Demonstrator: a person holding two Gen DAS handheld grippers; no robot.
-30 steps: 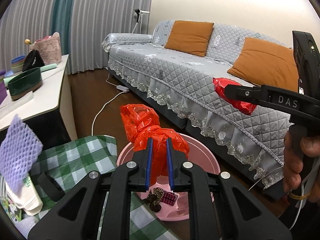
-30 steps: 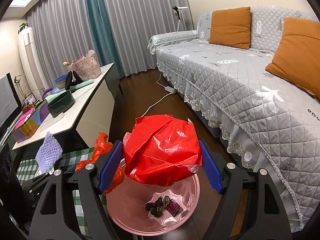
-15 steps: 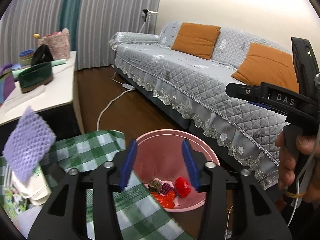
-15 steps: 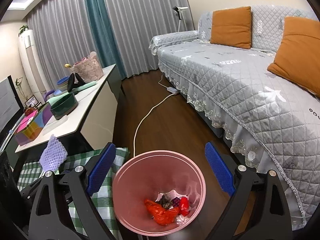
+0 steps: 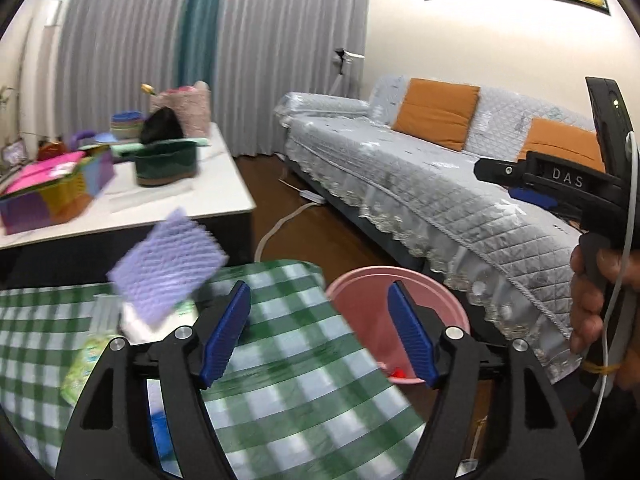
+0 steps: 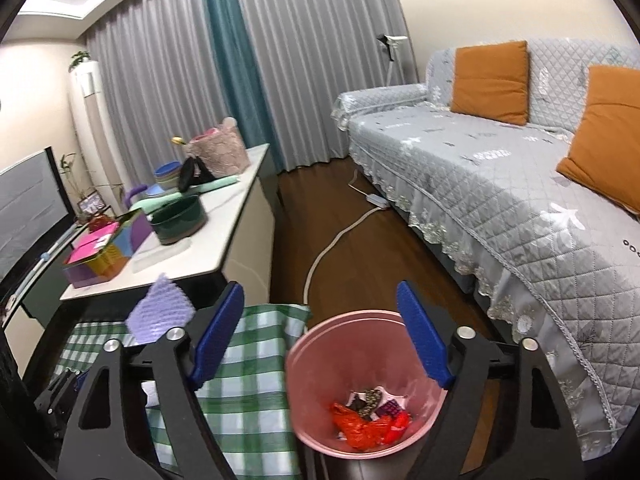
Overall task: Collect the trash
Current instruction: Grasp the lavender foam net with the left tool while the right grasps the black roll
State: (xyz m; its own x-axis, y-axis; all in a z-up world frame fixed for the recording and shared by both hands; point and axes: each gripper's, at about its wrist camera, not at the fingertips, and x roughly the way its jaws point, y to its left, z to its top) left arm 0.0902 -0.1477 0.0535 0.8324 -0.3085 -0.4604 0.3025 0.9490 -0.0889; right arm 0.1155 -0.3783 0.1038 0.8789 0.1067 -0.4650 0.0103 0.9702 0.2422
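Note:
A pink trash bin [image 6: 320, 344] stands on the floor beside a table with a green checked cloth [image 6: 248, 360]. Red plastic wrappers [image 6: 360, 424] and dark scraps lie in its bottom. My right gripper [image 6: 320, 340] is open and empty above the bin. My left gripper [image 5: 318, 336] is open and empty over the cloth's [image 5: 288, 360] edge, with the bin [image 5: 360, 292] just right of it. A purple foam net [image 5: 168, 264] stands on the cloth; it also shows in the right wrist view [image 6: 160, 314]. A green-white packet [image 5: 86, 364] lies under it.
A grey quilted sofa [image 6: 500, 184] with orange cushions [image 6: 490, 80] runs along the right. A white side table [image 5: 180, 196] holds a green bowl [image 5: 166, 162], a coloured box [image 5: 52, 192] and a pink basket. A white cable [image 6: 336, 240] lies on the wooden floor.
Both grippers opened and dropped their red wrappers into the bin. The left gripper then swung left over the checked cloth; the right one stayed above the bin.

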